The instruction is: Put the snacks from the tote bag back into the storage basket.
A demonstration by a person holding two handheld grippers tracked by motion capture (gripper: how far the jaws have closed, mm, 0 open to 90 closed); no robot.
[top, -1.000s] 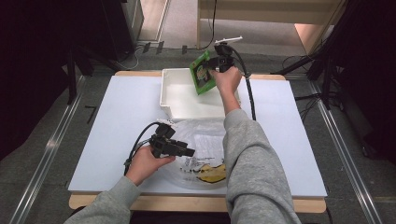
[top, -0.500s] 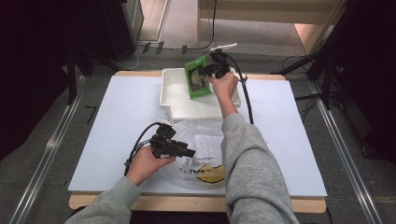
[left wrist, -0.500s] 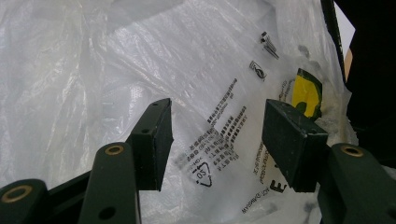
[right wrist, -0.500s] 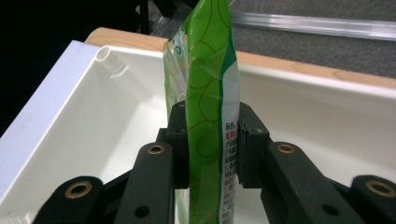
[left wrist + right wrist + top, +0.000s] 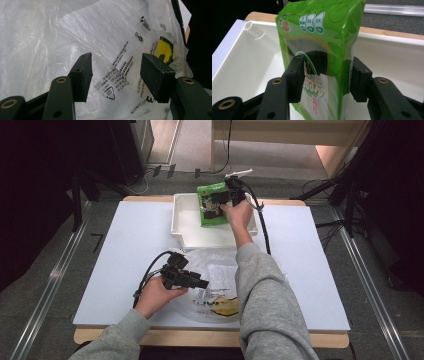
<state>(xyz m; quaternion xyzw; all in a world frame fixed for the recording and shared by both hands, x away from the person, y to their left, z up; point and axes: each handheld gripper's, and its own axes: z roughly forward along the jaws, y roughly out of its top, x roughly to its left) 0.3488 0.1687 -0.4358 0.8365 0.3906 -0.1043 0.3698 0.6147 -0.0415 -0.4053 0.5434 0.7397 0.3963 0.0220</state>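
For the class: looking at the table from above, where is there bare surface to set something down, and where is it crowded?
Free: the white table left of the white tray, and its right side beyond the cable. Crowded: the near middle, with the clear plastic bag and left gripper, and the tray, where the right gripper has just opened around the green packet.

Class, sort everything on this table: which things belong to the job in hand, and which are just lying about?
In the job: green snack pouch between the right gripper jaws, which have just been opening; white tray; left gripper, open, over the clear plastic bag.
Lying about: yellow packet under the plastic.
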